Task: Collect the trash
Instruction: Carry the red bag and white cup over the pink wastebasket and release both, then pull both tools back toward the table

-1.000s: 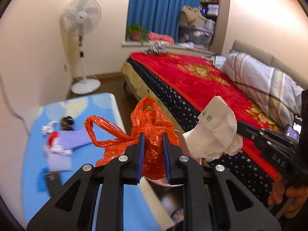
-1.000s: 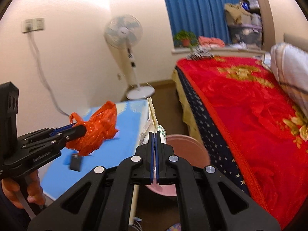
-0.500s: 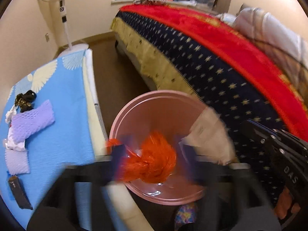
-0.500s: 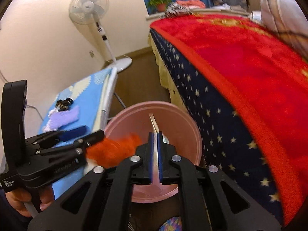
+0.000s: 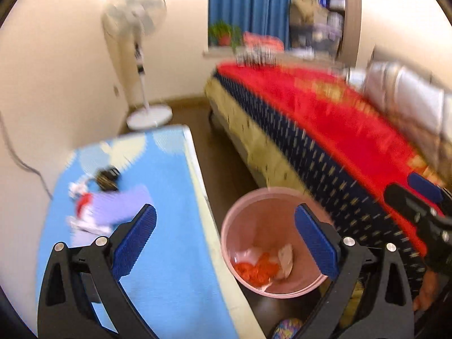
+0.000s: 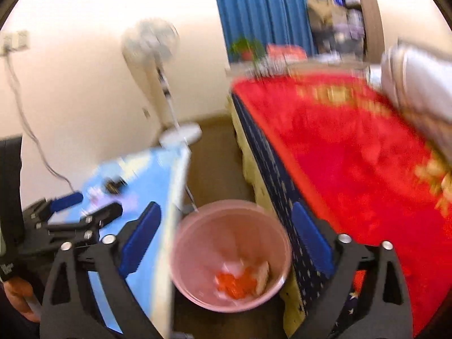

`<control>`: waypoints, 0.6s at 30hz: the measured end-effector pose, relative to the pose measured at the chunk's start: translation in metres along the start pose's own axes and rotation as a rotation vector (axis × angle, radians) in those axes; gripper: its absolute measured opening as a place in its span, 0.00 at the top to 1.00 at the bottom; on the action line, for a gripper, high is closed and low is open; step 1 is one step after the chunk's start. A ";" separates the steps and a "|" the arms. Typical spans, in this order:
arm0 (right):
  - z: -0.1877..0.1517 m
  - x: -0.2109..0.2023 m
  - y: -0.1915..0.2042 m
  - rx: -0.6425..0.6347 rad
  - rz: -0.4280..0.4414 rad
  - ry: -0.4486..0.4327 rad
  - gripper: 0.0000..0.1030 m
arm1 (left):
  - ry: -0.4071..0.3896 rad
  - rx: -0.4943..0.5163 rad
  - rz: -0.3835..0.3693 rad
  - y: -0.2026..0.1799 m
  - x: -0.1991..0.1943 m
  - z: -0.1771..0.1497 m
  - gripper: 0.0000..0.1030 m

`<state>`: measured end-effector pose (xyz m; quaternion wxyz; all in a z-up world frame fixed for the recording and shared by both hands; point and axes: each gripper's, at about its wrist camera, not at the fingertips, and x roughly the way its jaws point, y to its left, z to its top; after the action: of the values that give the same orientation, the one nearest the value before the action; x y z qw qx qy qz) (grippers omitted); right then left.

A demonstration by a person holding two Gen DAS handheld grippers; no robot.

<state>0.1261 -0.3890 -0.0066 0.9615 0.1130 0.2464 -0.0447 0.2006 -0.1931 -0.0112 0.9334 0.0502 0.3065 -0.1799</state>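
Both grippers gape empty — left gripper (image 5: 224,237) wide, right gripper (image 6: 226,233) opening — above the pink bin (image 6: 197,296) holding orange bag (image 6: 236,281) and paper (image 6: 263,274); next, table (image 5: 169,254) clutter

No text, label or number can be read in either view; both are smeared by motion blur; a small white mark sits on the strap (image 6: 7,268) at the left edge of the right wrist view, perhaps lettering, but too blurred to make out.
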 end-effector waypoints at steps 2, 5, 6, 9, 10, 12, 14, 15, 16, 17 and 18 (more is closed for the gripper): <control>0.010 -0.028 0.019 -0.009 0.031 -0.054 0.05 | -0.062 -0.005 -0.003 0.010 -0.041 0.002 0.08; 0.013 -0.066 0.052 -0.010 0.101 -0.085 0.05 | -0.100 -0.024 0.038 0.032 -0.099 -0.009 0.08; 0.009 -0.078 0.066 -0.013 0.126 -0.080 0.05 | -0.100 -0.030 0.057 0.040 -0.118 -0.016 0.08; -0.014 -0.104 0.099 -0.032 0.184 -0.062 0.05 | -0.092 -0.043 0.090 0.063 -0.167 -0.043 0.08; -0.021 -0.111 0.110 -0.044 0.200 -0.054 0.05 | -0.094 -0.049 0.117 0.069 -0.177 -0.053 0.08; -0.040 -0.124 0.131 -0.066 0.229 -0.031 0.05 | -0.093 -0.060 0.164 0.082 -0.198 -0.073 0.08; -0.056 -0.133 0.145 -0.080 0.250 -0.004 0.05 | -0.086 -0.073 0.214 0.092 -0.214 -0.092 0.08; -0.064 -0.137 0.152 -0.089 0.262 0.012 0.05 | -0.083 -0.085 0.247 0.098 -0.223 -0.104 0.08; -0.074 -0.141 0.159 -0.103 0.268 0.028 0.05 | -0.077 -0.096 0.274 0.103 -0.231 -0.115 0.08; -0.082 -0.144 0.164 -0.114 0.269 0.039 0.05 | -0.072 -0.109 0.288 0.107 -0.238 -0.126 0.08; -0.091 -0.148 0.170 -0.128 0.274 0.057 0.05 | -0.068 -0.118 0.293 0.111 -0.243 -0.131 0.08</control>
<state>-0.0212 -0.1973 0.0203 0.9565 0.0852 0.2580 0.1060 -0.0129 0.0112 0.0248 0.9608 0.0334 0.2742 -0.0253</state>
